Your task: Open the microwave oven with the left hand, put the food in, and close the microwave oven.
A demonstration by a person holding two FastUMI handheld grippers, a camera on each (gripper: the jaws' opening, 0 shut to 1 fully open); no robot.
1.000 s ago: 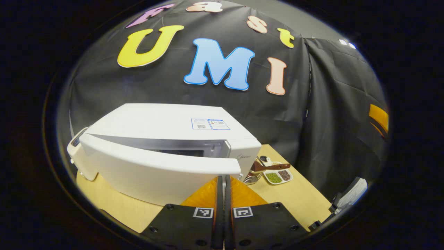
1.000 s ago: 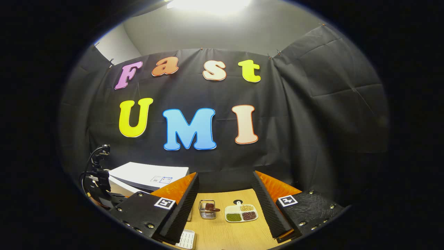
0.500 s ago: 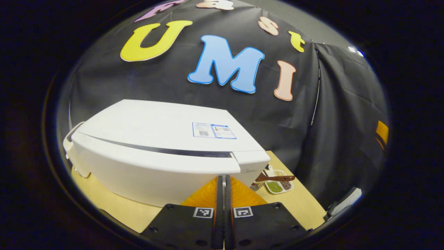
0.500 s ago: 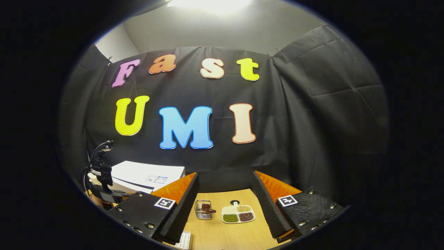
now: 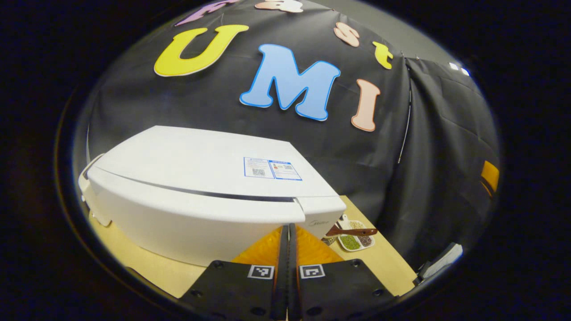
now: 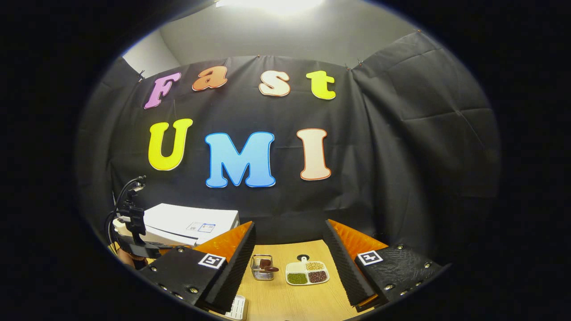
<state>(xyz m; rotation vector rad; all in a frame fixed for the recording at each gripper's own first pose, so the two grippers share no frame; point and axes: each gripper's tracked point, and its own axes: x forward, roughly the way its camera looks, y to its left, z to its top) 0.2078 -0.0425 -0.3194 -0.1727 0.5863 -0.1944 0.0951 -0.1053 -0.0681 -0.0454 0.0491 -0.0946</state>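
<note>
Left gripper (image 5: 287,229) at the bottom of the left gripper view, fingers pressed together with nothing between them, tips right at the front lower edge of the microwave oven (image 5: 209,196), just under the right end of its door. Cannot tell whether touching. White body, smooth top with a small printed sticker near the right rear, door (image 5: 187,216) shut flush with a thin dark seam along its upper edge. Sits on a light wooden table (image 5: 383,263), toward its left part, black cloth wall behind. To the oven's right in this view, a white divided dish (image 5: 357,240) of green, brown and pale grains, a brown-handled utensil (image 5: 352,231) lying across it.

Right gripper (image 6: 289,252) in the right gripper view, fingers spread wide apart, empty, above the table. Beyond and between them, a small wire basket (image 6: 261,269) with something brown in it, standing just left of the divided dish. Corner of a white ribbed item (image 6: 236,308) at the bottom edge. Farther left, the oven's top, with the left gripper's cabled rear in front of it.
</note>
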